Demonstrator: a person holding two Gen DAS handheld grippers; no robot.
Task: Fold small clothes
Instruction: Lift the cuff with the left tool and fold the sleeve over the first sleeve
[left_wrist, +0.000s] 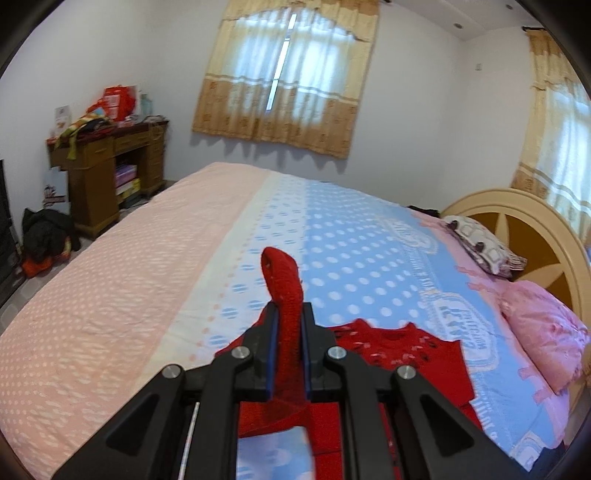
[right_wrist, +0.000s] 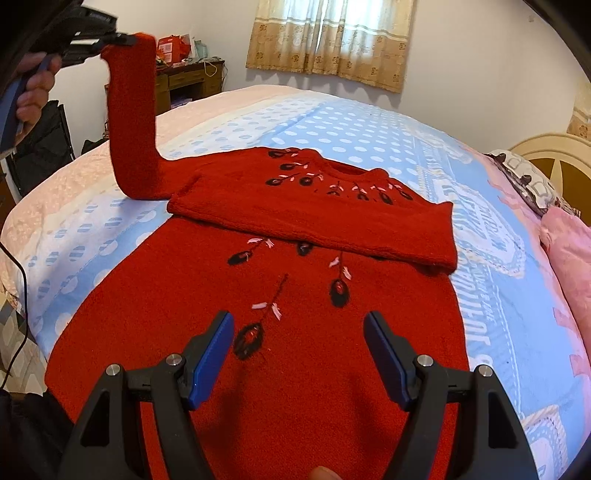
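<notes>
A red knitted sweater (right_wrist: 258, 302) with dark embroidered flowers lies flat on the bed. One sleeve (right_wrist: 332, 225) is folded across its chest. The other sleeve (right_wrist: 131, 122) rises steeply off the bed at the left. My left gripper (left_wrist: 290, 314) is shut on that sleeve's cuff (left_wrist: 282, 280), which sticks out past the blue pads. From the right wrist view the left gripper (right_wrist: 123, 38) is at the top left, held by a hand (right_wrist: 35, 88). My right gripper (right_wrist: 299, 321) hovers open over the sweater's lower front with nothing between its fingers.
The bed carries a blue dotted sheet (left_wrist: 351, 251) and a pink cover (left_wrist: 110, 280). Pillows (left_wrist: 546, 325) lie by the cream headboard (left_wrist: 524, 210) at the right. A cluttered wooden desk (left_wrist: 110, 166) stands by the far wall. A black cable (right_wrist: 22, 295) hangs at the bed's left edge.
</notes>
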